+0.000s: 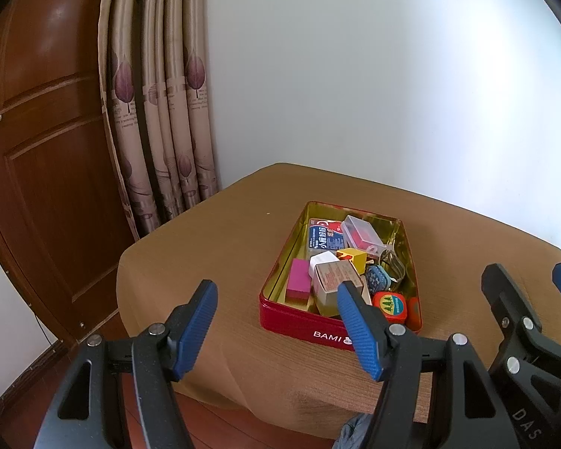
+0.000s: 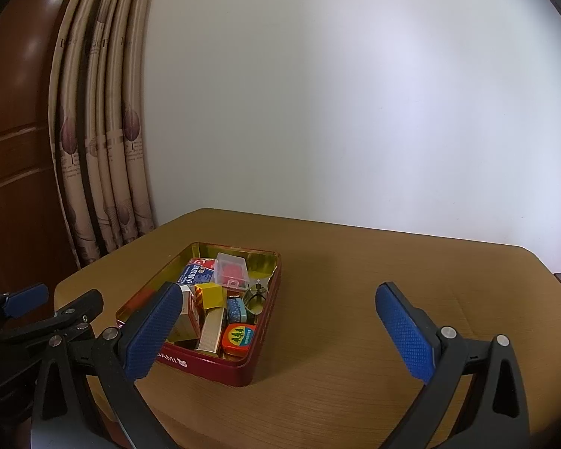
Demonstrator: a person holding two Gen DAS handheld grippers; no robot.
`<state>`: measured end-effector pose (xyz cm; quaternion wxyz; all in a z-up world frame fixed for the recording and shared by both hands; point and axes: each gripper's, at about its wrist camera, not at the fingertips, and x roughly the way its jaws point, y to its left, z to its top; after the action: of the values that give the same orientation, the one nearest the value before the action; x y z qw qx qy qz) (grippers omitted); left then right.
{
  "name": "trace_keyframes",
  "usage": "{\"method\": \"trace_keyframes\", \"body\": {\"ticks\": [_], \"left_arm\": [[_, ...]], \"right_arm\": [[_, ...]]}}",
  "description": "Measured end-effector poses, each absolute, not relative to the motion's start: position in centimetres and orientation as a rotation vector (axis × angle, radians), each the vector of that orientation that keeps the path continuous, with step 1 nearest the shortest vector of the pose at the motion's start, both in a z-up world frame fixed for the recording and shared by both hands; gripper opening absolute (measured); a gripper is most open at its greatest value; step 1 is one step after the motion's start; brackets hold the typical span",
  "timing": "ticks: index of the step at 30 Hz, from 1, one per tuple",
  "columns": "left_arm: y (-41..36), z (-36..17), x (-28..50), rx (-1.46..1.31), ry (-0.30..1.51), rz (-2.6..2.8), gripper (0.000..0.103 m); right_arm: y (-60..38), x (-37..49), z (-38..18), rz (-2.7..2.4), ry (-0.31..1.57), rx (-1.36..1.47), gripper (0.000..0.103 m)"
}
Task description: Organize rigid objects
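Observation:
A red tin (image 1: 303,327) (image 2: 220,368) marked BAMI sits open on the brown table (image 1: 213,254) (image 2: 355,299). It holds several small items: a clear box with a red inside (image 1: 361,232) (image 2: 232,267), a blue and red pack (image 1: 323,237), a yellow block (image 1: 355,258) (image 2: 213,295), a pink block (image 1: 299,280), an orange tape measure (image 1: 391,305) (image 2: 239,336), metal clips (image 2: 256,297). My left gripper (image 1: 276,308) is open and empty, near the tin's front left. My right gripper (image 2: 278,318) is open and empty, before the tin's right side.
A wooden door (image 1: 37,149) and patterned curtains (image 1: 161,112) stand at the left. A white wall (image 2: 355,112) is behind the table. The right gripper also shows at the right edge of the left wrist view (image 1: 531,292).

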<state>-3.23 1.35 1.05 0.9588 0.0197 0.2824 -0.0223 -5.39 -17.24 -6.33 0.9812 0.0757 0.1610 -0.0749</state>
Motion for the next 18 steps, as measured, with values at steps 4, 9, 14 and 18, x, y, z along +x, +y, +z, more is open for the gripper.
{"method": "trace_keyframes", "body": {"ticks": [4, 9, 14, 18], "left_arm": [[1.31, 1.03, -3.20, 0.040, 0.577, -0.046, 0.068], [1.38, 1.00, -3.08, 0.042, 0.578, -0.044, 0.068], [1.33, 0.97, -3.10, 0.043, 0.577, -0.043, 0.068], [1.32, 0.97, -3.09, 0.044, 0.577, -0.043, 0.068]], "right_arm": [[-17.25, -5.41, -6.33, -0.151, 0.323, 0.152, 0.102], [-17.21, -5.39, -6.37, -0.152, 0.324, 0.148, 0.102], [-17.21, -5.19, -6.44, -0.153, 0.329, 0.148, 0.102], [-17.16, -5.19, -6.46, -0.155, 0.330, 0.145, 0.102]]}}
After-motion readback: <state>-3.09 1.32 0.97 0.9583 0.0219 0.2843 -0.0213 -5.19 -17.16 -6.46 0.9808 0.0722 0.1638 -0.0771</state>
